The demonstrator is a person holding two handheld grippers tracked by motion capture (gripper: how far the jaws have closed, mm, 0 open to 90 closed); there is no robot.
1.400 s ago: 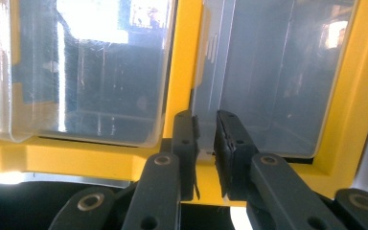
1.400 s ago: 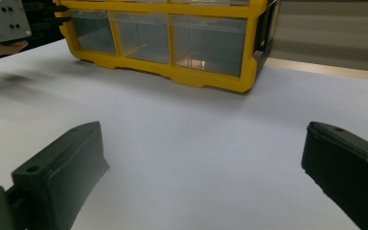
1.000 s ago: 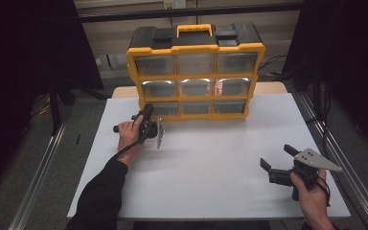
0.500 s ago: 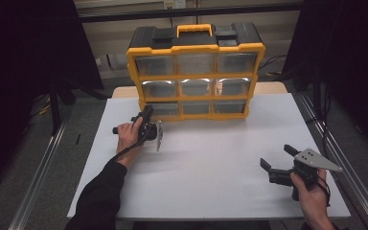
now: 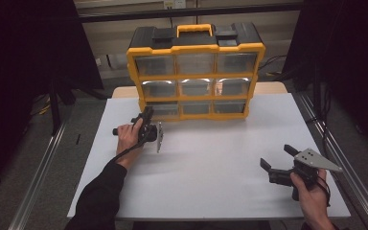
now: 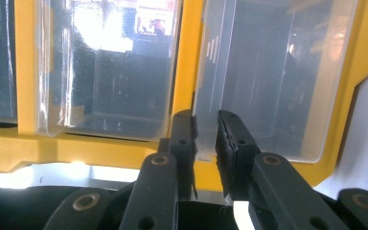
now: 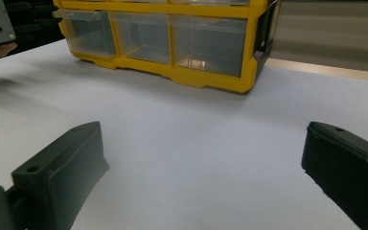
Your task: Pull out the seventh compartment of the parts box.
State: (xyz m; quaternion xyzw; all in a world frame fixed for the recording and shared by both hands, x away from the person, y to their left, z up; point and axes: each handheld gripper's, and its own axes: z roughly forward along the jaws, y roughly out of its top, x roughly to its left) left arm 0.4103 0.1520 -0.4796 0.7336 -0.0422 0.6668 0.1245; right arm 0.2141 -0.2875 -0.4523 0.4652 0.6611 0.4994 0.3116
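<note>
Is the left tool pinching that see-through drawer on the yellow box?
Cannot tell. In the left gripper view, the left tool has its jaws nearly closed around the clear plastic drawer's edge in the yellow organiser box, contact unclear.

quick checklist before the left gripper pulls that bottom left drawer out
1. Left gripper at the bottom-left drawer of the organizer: ok.
2. Jaws around the drawer's lip: cannot tell; in the left gripper view they stand nearly closed with a thin clear edge in the gap, contact unclear.
3. Table in front of the drawer free for it to slide out: ok.
4. Right gripper out of the way, open, holding nothing: ok.
5. Organizer braced against sliding: not ok; nothing holds it.
</note>
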